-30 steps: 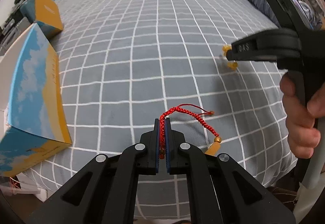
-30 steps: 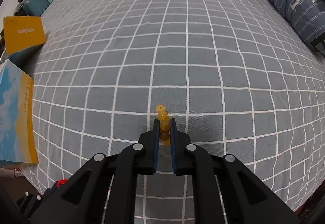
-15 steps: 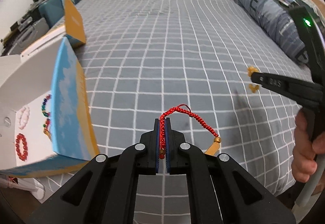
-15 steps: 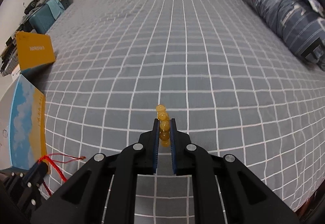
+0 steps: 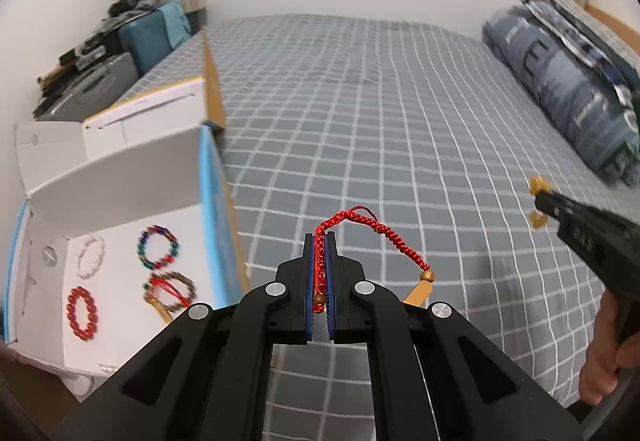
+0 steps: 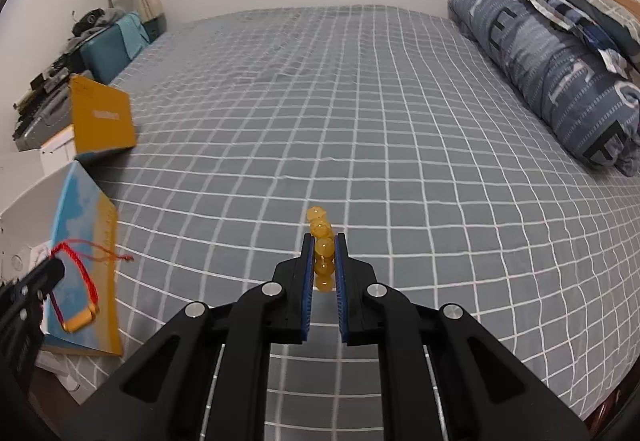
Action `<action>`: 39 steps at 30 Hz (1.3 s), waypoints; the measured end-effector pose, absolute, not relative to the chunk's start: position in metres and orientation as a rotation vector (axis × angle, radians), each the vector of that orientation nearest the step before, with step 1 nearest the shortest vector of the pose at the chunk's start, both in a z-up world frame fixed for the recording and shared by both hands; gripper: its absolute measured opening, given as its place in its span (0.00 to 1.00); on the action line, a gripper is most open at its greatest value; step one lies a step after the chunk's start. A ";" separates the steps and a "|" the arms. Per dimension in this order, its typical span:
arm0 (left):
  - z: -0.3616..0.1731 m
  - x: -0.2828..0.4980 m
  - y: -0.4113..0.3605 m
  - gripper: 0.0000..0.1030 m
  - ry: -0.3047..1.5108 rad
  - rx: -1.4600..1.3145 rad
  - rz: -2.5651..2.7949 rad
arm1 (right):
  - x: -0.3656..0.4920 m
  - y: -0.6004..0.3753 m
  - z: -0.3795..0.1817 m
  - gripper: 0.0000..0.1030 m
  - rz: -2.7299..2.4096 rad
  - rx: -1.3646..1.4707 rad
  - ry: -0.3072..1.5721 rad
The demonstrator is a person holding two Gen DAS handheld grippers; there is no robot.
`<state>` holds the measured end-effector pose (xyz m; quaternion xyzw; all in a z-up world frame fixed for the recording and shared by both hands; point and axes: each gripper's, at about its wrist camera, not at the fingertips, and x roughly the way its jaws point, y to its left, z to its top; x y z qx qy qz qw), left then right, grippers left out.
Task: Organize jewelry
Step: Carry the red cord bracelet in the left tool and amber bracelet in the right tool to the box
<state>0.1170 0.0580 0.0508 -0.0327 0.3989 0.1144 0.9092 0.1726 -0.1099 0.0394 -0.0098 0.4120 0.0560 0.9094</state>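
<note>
Pinching a red cord bracelet [image 5: 362, 231], left gripper [image 5: 320, 241]; right gripper [image 6: 323, 241] clamps possibly amber beads [image 6: 322, 253].

You see: bracelets in the white box [image 5: 120, 241] 4 | red cord bracelet [image 5: 384, 235] 1 | amber bead bracelet [image 6: 322, 257] 1 | claws 2

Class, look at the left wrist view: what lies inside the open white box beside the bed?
The white box holds four bead bracelets and a red cord with a gold piece. Its raised flap hides the far end.
</note>
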 end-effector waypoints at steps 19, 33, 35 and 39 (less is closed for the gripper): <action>0.099 0.049 0.192 0.04 0.728 -0.132 0.440 | 0.153 0.016 0.078 0.09 0.253 -0.066 0.816; 0.080 0.010 0.301 0.04 0.791 -0.201 0.597 | 0.090 0.173 0.089 0.09 0.501 -0.198 0.733; 0.073 0.013 0.311 0.04 0.816 -0.210 0.606 | 0.087 0.189 0.082 0.09 0.525 -0.221 0.743; 0.057 0.024 0.330 0.04 0.871 -0.227 0.614 | 0.092 0.220 0.057 0.09 0.548 -0.261 0.803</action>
